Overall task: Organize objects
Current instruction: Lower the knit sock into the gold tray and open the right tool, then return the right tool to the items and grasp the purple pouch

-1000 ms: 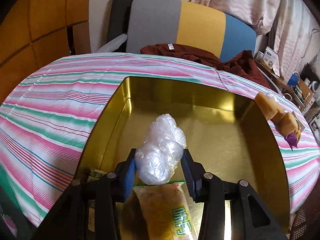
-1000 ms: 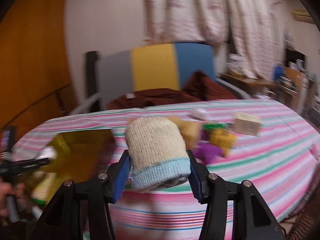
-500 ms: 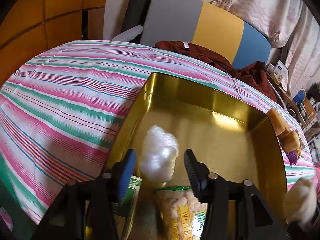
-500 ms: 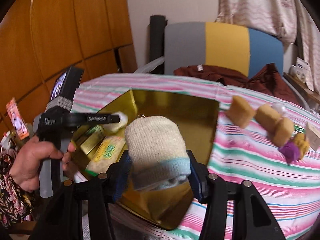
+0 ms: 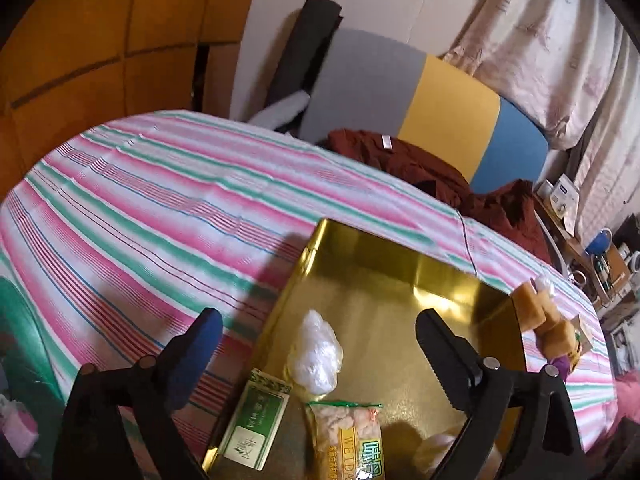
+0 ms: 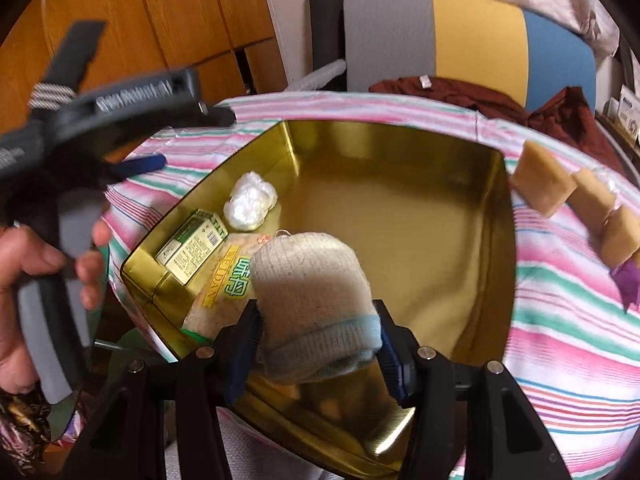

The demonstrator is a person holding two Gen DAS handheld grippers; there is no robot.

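Striped cloth (image 5: 152, 208) under gold tin (image 6: 400, 184); left tongs (image 5: 316, 344) spread empty, right tongs (image 6: 316, 344) clamp sock (image 6: 312, 280).

A shiny gold tin (image 6: 472, 280) sits open on the striped cloth. Inside, by its left wall, lie a white plastic ball (image 6: 250, 200), a green box (image 6: 192, 246) lying flat, and a snack bag (image 6: 218, 292), all close together. A cream sock (image 6: 312, 304) with a blue cuff hangs over the tin. Tan blocks (image 6: 540, 184) and a purple thing (image 6: 630, 284) sit in a row just outside the tin's right side.
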